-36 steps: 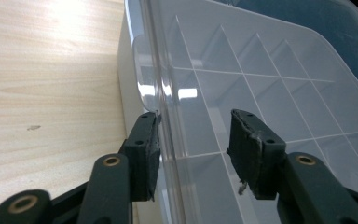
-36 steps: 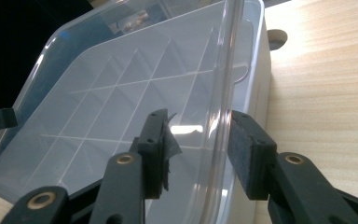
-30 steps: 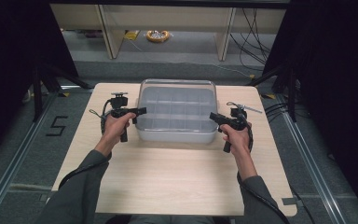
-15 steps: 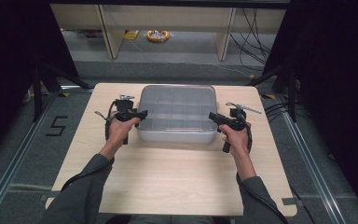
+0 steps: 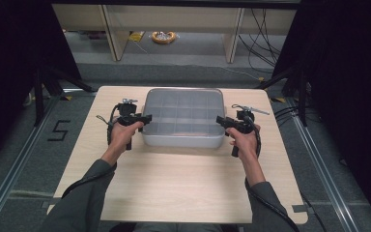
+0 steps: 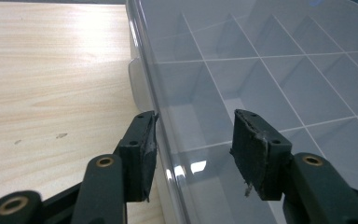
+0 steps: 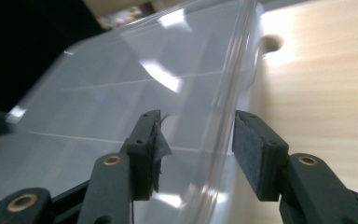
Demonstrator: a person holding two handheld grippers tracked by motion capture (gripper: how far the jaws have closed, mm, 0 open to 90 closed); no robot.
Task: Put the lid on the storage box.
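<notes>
A clear plastic compartment box (image 5: 183, 116) with its lid on sits at the back middle of the wooden table (image 5: 183, 183). My left gripper (image 5: 145, 118) is at the box's left side. In the left gripper view the box (image 6: 261, 70) has its lid's rim running between the jaws of the open left gripper (image 6: 193, 144), one jaw outside and one over the lid. My right gripper (image 5: 221, 121) is at the right side of the box. There the right gripper (image 7: 198, 149) is also open, straddling the rim of the box (image 7: 121, 93).
Bare tabletop stretches from the box to the near edge, with narrow strips on either side. Beyond the table's far edge stand pale shelf legs (image 5: 113, 38) and a small yellow object (image 5: 163, 36) on the floor. Cables (image 5: 265, 29) lie at the back right.
The box's far edge looked higher a second ago and has since come down. My left gripper has shifted slightly right, closer onto the rim. The right gripper has hardly moved.
</notes>
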